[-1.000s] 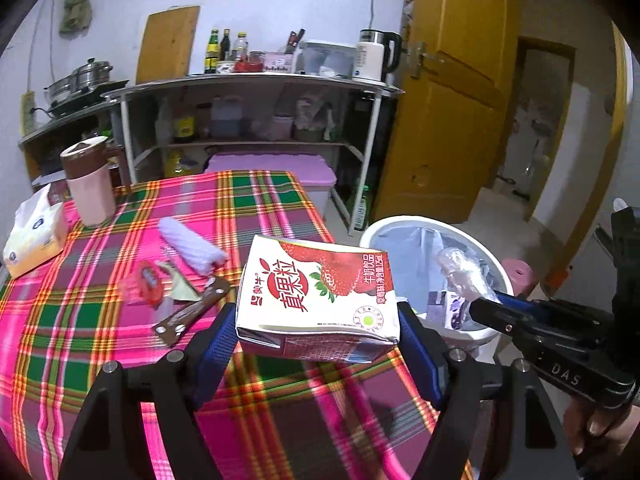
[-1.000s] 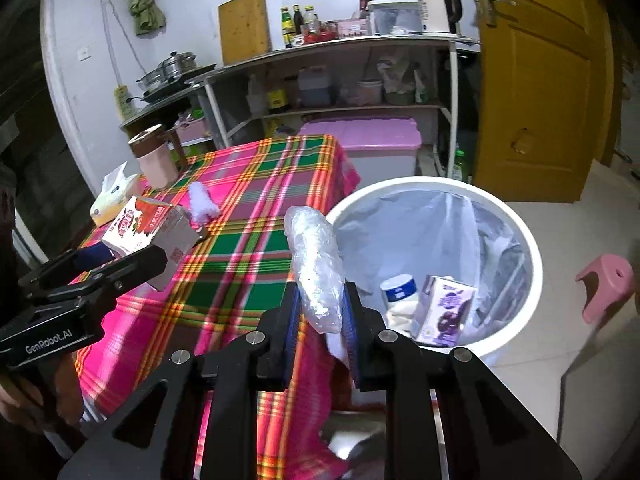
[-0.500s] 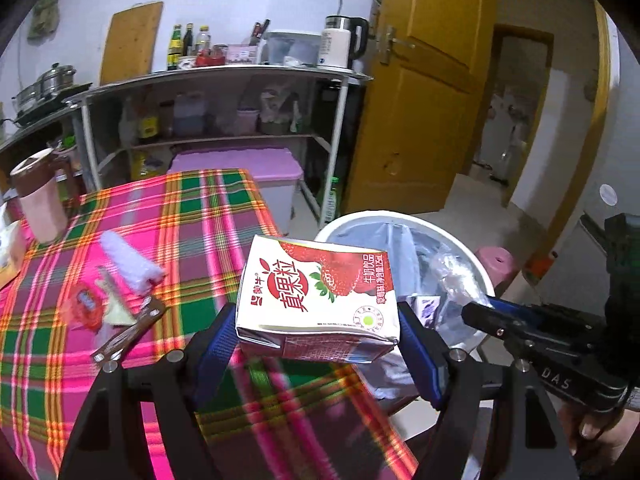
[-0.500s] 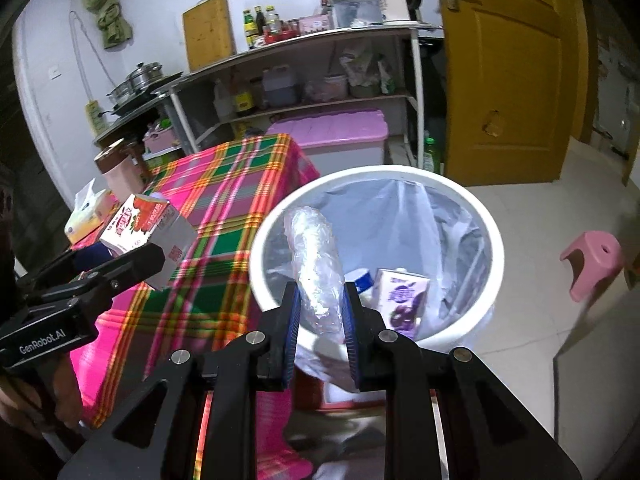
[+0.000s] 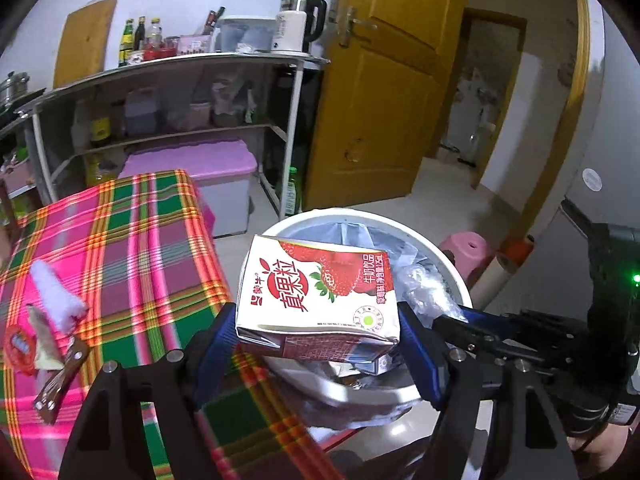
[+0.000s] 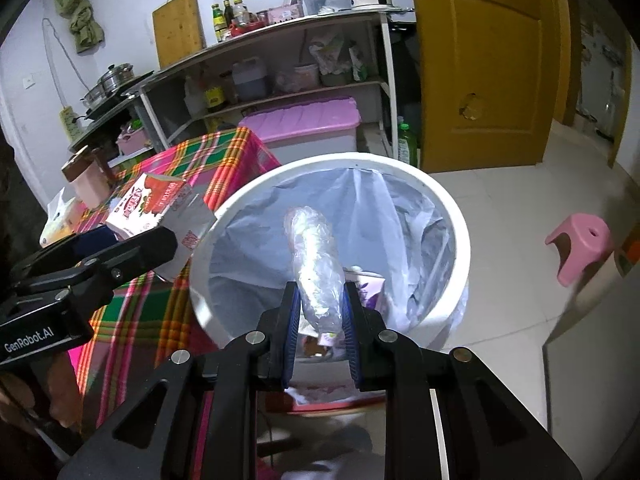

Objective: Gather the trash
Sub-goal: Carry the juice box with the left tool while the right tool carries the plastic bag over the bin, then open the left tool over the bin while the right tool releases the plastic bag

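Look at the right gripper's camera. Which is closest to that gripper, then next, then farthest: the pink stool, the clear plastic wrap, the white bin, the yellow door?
1. Clear plastic wrap: pinched in the right gripper.
2. White bin: just below and ahead.
3. Pink stool: on the floor, off to the right.
4. Yellow door: at the back, right side.

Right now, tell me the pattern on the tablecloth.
The tablecloth is a pink, green and yellow-orange plaid, clearest in the left wrist view.
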Available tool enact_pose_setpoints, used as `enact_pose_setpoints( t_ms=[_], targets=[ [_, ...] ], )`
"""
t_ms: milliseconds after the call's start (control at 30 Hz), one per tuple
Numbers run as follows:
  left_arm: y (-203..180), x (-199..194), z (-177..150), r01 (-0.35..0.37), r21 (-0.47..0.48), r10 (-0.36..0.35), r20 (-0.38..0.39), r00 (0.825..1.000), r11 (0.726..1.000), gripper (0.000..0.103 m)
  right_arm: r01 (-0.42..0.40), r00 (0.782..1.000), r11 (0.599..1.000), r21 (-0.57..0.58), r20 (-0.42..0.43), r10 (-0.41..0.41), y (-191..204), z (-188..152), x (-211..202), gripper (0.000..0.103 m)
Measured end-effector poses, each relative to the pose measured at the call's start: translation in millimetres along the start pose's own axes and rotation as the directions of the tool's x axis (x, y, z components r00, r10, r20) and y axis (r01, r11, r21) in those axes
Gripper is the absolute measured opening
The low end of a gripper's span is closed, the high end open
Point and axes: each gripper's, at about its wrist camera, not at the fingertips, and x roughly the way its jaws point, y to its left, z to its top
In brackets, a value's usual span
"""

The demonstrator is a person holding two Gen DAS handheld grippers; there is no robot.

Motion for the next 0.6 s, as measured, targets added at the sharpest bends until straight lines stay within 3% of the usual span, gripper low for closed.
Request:
enact_pose_setpoints(
  t_ms=[433, 600],
  targets=[
    [-1, 30, 5, 0.004, 0.005, -0.004, -0.045, 0.999, 1.0, 0.077, 0.03, 0.999, 1.0, 0.007, -0.033, -0.03, -9, 5, 17, 0.025],
    [-1, 29, 6, 0.003, -0.001, -0.003, -0.034, 0.999, 1.0, 0.077, 0.042, 0.999, 0.999, 0.019, -0.017, -0.041, -11, 4, 14, 0.044]
  ],
)
